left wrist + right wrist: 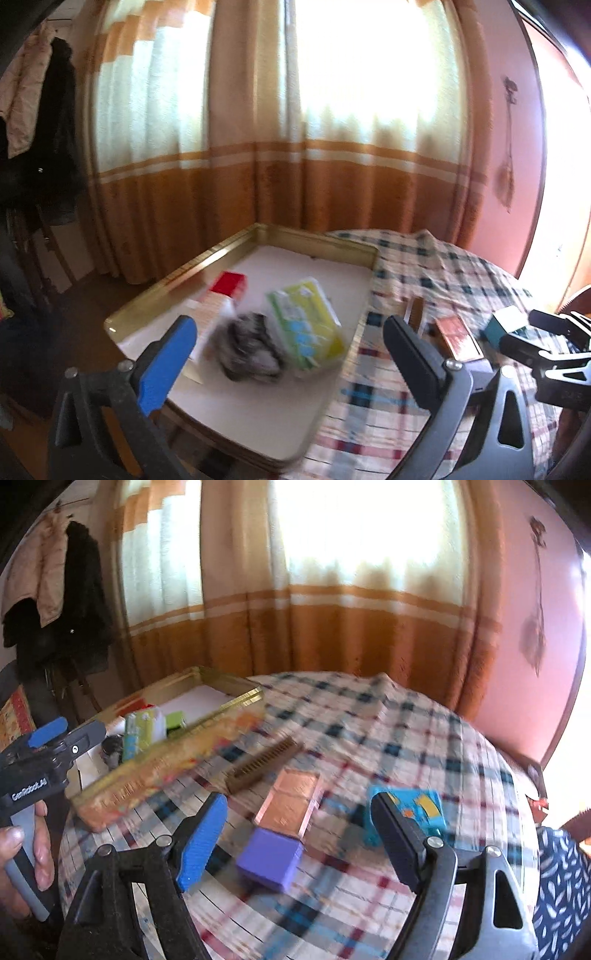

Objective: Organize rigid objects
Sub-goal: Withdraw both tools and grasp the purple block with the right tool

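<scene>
Left wrist view: the left gripper [288,339] is spread wide and empty above a gold tray [207,258] holding a red box [231,282], a dark bundle [247,345] and a green packet [306,325]. Right wrist view: the right gripper [299,830] gapes empty over the checked tablecloth [388,731], where a comb [264,766], a copper case [291,801], a purple box [269,858] and a teal box [417,806] lie.

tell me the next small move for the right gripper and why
Probably ease the right gripper down onto the purple box: its jaws stand open and empty, and the box lies on the checked cloth between them, outside the gold tray.
</scene>
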Motion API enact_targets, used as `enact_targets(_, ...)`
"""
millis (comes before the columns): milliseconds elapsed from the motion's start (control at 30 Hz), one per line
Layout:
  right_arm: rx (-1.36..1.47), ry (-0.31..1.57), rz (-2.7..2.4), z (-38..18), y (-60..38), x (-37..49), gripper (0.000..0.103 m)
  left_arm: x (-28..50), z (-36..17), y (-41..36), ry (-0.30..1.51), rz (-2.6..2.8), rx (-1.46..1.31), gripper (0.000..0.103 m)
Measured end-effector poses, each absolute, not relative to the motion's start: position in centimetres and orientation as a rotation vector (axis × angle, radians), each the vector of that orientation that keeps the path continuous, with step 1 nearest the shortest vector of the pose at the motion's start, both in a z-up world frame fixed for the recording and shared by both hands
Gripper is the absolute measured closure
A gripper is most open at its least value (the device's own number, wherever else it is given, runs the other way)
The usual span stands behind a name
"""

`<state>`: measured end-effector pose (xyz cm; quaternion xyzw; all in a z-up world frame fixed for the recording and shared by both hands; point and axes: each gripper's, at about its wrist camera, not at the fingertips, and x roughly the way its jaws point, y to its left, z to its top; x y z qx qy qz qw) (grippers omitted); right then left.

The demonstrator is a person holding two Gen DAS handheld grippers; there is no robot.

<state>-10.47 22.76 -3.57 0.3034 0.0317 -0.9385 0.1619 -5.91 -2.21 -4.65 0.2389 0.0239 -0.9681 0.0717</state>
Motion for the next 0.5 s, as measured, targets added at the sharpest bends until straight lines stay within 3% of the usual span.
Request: enact_targets(500,1.086,0.149,-2.569,-6.1,20.6,-12.3,0.021,-5.7,-5.4,-0.3,0.028,-2.941,0.755,0.0)
